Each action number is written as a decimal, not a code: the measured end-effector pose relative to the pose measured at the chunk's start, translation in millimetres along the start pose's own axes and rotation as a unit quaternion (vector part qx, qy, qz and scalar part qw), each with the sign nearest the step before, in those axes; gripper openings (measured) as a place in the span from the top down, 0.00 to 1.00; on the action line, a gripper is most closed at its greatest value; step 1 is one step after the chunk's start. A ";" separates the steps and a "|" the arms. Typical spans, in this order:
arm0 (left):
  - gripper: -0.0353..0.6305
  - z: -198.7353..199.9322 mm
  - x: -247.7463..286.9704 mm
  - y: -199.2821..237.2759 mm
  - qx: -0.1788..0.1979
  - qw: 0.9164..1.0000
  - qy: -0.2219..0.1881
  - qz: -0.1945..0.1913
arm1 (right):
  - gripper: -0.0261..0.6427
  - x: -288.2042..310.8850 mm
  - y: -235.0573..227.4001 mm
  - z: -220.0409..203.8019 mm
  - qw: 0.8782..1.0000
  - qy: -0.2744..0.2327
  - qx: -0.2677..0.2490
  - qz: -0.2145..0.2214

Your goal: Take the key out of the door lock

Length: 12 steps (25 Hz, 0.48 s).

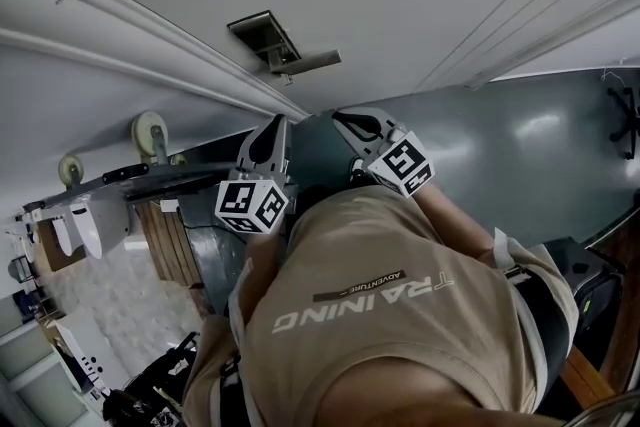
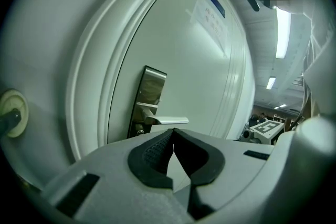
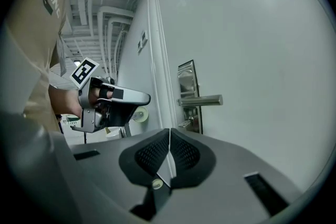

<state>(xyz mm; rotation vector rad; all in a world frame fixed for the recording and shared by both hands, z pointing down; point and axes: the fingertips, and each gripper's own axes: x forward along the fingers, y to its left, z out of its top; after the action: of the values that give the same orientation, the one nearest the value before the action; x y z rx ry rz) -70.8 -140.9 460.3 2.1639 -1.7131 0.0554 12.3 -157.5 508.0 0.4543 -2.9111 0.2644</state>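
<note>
The white door [image 3: 252, 50] carries a steel lock plate [image 3: 188, 93] with a lever handle [image 3: 202, 100]. Below the lever a small key [image 3: 185, 123] sticks out of the lock. In the left gripper view the same plate [image 2: 148, 97] and lever [image 2: 169, 120] show, with the keyhole area [image 2: 139, 132] just above my jaws. My left gripper [image 2: 174, 132] is shut and empty, short of the door. My right gripper [image 3: 169, 131] is also shut and holds nothing, a little way back from the lock. From the head view, both grippers [image 1: 268, 147] [image 1: 356, 125] point at the door below the plate [image 1: 265, 39].
A round cream door stop [image 2: 11, 113] sits on the frame left of the door. A notice [image 2: 210, 13] is stuck high on the door. The person's beige shirt [image 1: 400, 315] fills the lower head view. An office chair [image 1: 625, 115] stands off to the side.
</note>
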 end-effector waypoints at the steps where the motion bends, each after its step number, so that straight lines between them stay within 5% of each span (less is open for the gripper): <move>1: 0.94 -2.1 0.0 0.5 0.002 1.000 0.002 0.002 | 0.94 0.5 0.4 0.3 1.000 -0.002 -0.001 0.001; 12: 0.94 -0.4 -2.4 -1.0 0.042 0.999 -0.004 0.003 | 0.94 5.4 -1.1 8.3 1.000 -0.005 -0.013 -0.010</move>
<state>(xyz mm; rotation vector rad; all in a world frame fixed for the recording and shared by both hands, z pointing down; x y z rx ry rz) -70.4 -138.4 459.8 2.2224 -1.7504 0.1240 6.4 -161.7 501.3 0.4813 -2.9152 0.2205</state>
